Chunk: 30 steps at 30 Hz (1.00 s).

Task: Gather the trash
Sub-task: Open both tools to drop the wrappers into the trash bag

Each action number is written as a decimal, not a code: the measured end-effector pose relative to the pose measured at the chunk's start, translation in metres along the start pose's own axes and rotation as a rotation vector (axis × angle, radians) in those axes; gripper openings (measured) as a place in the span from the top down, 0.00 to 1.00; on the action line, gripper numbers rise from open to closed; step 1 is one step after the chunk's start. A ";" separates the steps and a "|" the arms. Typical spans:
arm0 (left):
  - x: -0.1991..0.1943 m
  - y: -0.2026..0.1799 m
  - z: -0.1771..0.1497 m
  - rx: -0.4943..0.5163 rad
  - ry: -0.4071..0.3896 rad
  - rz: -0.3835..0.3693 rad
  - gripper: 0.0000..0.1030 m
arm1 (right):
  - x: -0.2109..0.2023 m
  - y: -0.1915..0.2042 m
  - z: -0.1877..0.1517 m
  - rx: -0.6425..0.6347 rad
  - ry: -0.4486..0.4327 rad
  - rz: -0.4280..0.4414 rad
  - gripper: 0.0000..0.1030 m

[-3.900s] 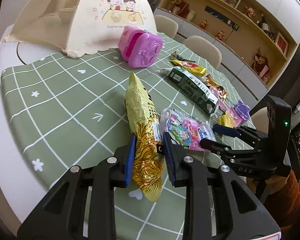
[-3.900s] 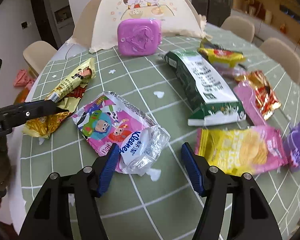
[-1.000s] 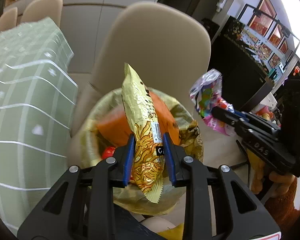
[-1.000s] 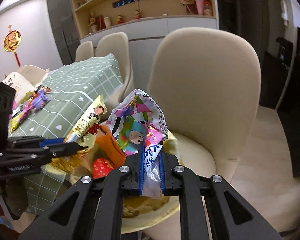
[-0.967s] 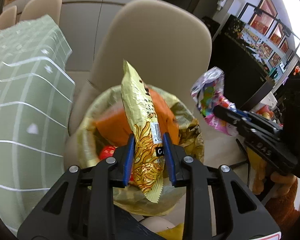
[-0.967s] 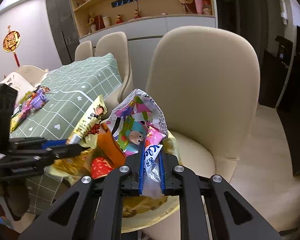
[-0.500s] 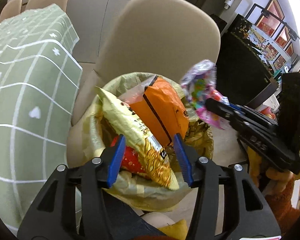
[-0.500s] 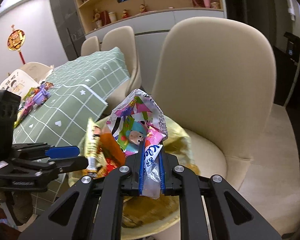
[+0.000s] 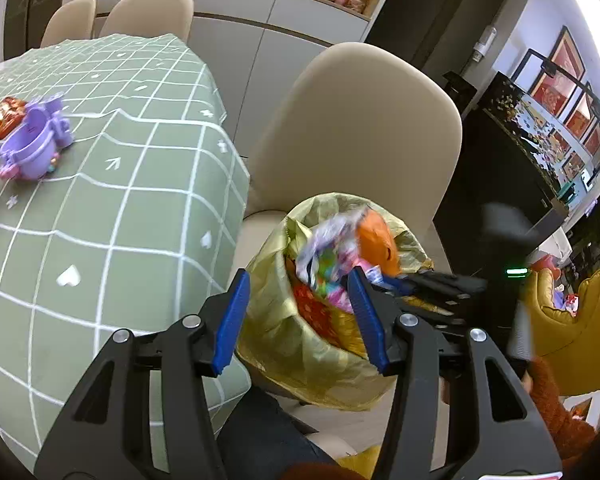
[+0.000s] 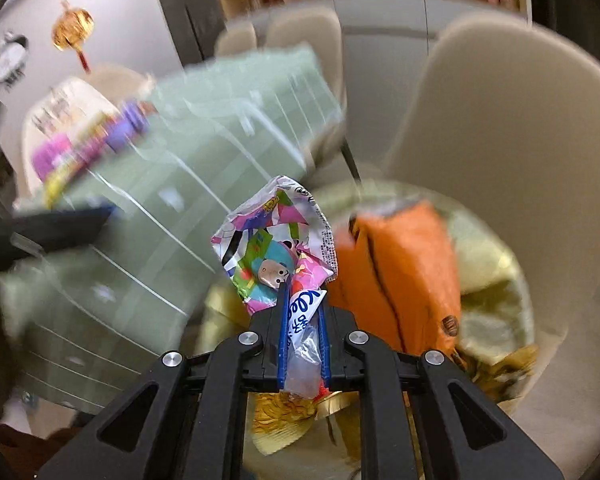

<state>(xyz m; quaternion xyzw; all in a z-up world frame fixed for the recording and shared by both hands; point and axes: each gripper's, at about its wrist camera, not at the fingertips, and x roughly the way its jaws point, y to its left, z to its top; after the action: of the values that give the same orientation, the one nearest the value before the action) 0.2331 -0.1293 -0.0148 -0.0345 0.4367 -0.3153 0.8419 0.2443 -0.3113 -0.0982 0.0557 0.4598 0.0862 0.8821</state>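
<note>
The left claw stands half-wide with nothing between its blue pads; just ahead of it and slightly to its right sits the bin lined with a yellow translucent plastic bag, resting on the seat of a beige moulded chair; to the left of this claw lies the bench under a green grid-patterned cloth, with a small purple plastic toy cup far off on that side.

The right claw is narrow, clamped on a crinkled multicoloured cartoon-printed snack wrapper; the wrapper rises upright from the pads, over the open bag; in the left wrist view it sits blurred at the bin's mouth, beyond the left claw's right pad.

Just right of the right claw an orange foil packet leans inside the bag; beneath this claw a gold-patterned wrapper lies among the rubbish; the left claw shows as a dark blurred bar far to its left.
</note>
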 end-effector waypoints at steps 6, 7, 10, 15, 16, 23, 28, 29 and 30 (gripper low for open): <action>-0.009 0.009 -0.007 -0.012 -0.005 0.003 0.53 | 0.028 -0.019 -0.012 0.058 0.095 -0.066 0.87; -0.009 0.010 -0.007 -0.016 -0.006 0.003 0.53 | 0.027 -0.020 -0.012 0.063 0.091 -0.068 0.87; -0.010 0.011 -0.007 -0.026 -0.012 -0.001 0.52 | 0.018 -0.021 -0.012 0.079 0.061 -0.094 0.85; -0.015 0.011 -0.005 -0.028 -0.028 -0.012 0.48 | -0.011 -0.020 -0.010 0.061 -0.026 -0.113 0.56; -0.017 0.012 -0.005 -0.028 -0.030 -0.013 0.48 | -0.015 -0.019 -0.010 0.058 -0.037 -0.113 0.55; -0.038 0.025 -0.003 -0.031 -0.063 0.006 0.48 | -0.050 -0.008 0.002 0.052 -0.108 -0.114 0.55; -0.068 0.054 -0.003 -0.052 -0.113 0.071 0.48 | -0.068 0.023 0.021 0.002 -0.173 -0.094 0.55; -0.075 0.062 -0.003 -0.060 -0.124 0.088 0.48 | -0.068 0.031 0.025 -0.008 -0.181 -0.087 0.55; -0.083 0.074 -0.005 -0.074 -0.137 0.111 0.48 | -0.070 0.042 0.030 -0.022 -0.196 -0.072 0.55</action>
<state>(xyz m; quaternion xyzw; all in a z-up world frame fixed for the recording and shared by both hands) 0.2318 -0.0224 0.0169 -0.0629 0.3905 -0.2485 0.8842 0.2250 -0.2853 -0.0177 0.0377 0.3722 0.0538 0.9258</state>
